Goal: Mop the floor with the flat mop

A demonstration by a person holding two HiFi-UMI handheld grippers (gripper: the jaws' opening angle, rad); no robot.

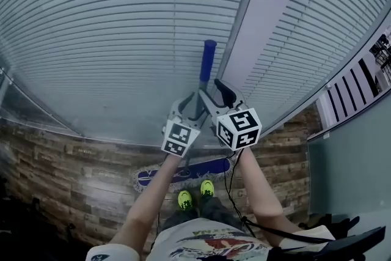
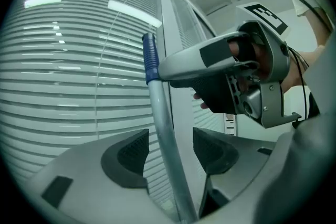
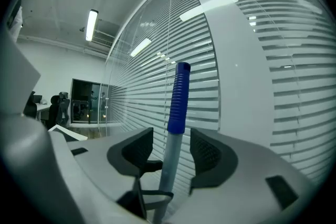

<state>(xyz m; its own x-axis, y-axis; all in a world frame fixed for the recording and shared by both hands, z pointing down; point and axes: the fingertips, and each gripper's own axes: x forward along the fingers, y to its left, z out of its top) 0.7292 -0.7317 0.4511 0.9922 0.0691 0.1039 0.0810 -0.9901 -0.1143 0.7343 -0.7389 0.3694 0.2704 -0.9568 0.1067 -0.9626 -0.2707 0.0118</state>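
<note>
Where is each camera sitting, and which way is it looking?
Head view: on the person's head, looking steeply down at mop, floor, blinds; shows arms, shoes, left hand-held gripper, right hand-held gripper.
Left gripper view: on the left hand-held gripper, looking along its open jaws at pole and blinds; right hand-held gripper shows.
Right gripper view: on the right hand-held gripper, looking along its open jaws at blue grip and blinds.
Shared: both gripper views have the pole between their jaws.

Bright ceiling strip lights, fisheye-warped edges
</note>
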